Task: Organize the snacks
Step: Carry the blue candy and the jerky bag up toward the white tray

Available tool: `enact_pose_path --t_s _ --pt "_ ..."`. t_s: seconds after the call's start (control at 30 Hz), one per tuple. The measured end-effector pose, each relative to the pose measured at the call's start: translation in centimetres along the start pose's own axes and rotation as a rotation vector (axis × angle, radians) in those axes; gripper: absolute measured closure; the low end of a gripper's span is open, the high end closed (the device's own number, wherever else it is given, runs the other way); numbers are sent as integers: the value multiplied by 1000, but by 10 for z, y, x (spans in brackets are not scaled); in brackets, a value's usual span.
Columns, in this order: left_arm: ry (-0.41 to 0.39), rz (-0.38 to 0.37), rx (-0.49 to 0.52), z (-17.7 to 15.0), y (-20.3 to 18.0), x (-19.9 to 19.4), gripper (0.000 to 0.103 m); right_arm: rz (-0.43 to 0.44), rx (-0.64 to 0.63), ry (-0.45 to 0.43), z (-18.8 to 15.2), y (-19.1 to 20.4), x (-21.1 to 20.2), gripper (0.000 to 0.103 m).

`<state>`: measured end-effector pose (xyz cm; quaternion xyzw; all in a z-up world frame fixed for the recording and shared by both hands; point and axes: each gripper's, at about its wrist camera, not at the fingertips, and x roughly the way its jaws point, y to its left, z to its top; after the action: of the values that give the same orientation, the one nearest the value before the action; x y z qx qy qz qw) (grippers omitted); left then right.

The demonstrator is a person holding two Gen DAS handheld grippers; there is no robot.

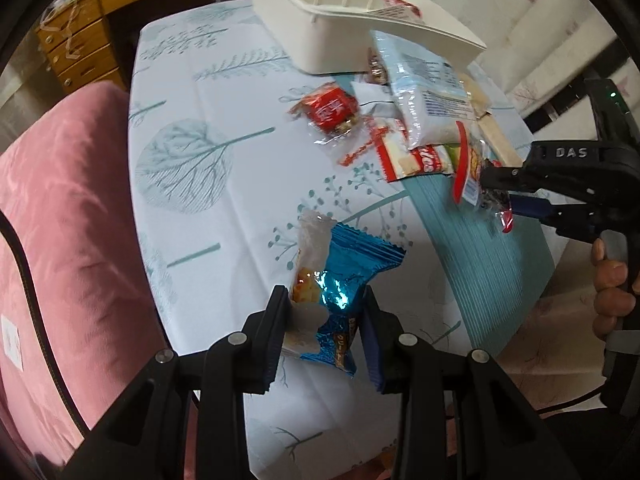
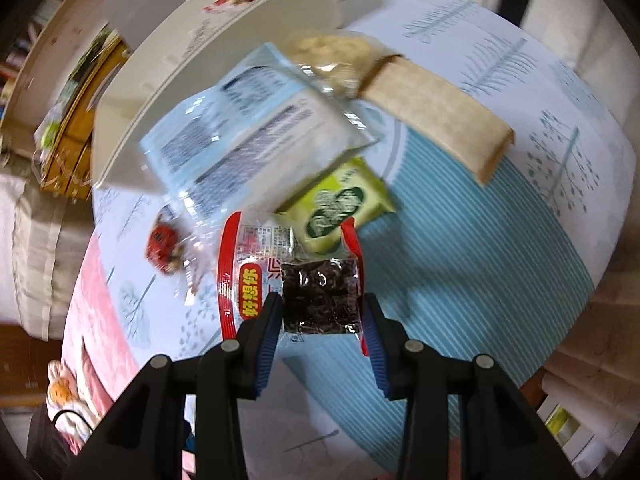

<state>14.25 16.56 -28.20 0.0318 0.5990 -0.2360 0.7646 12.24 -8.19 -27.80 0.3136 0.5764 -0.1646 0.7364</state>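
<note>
My left gripper (image 1: 325, 312) is shut on a blue foil snack packet (image 1: 344, 276) with a clear end, held above the table's near side. My right gripper (image 2: 320, 312) is shut on a red-edged clear packet with a dark filling (image 2: 316, 292); it also shows in the left wrist view (image 1: 474, 178) at the right. A pile of snacks lies by it: a pale blue bag (image 1: 424, 88), a red wrapped sweet (image 1: 330, 110), a green packet (image 2: 340, 208) and a long beige bar (image 2: 436, 116). The white bin (image 1: 320, 28) stands at the back.
The table has a white cloth with teal tree prints (image 1: 208, 152) and a teal striped patch (image 1: 472, 232). A pink chair (image 1: 60, 216) is at the left. A wooden drawer unit (image 1: 84, 36) stands behind. One snack lies inside the bin (image 1: 400, 6).
</note>
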Motion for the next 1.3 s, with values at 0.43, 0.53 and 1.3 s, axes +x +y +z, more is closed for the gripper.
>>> enact_pose_path --t_s 0.43,0.53,1.3 --pt "7 126 -273 -7 -55 6 70 112 -345 90 59 9 -7 63" --pt "-26 131 -304 1 -78 4 70 131 -414 78 77 8 -18 63" --pt "-213 160 -218 168 -157 -2 70 221 -501 -195 222 -9 -71 63"
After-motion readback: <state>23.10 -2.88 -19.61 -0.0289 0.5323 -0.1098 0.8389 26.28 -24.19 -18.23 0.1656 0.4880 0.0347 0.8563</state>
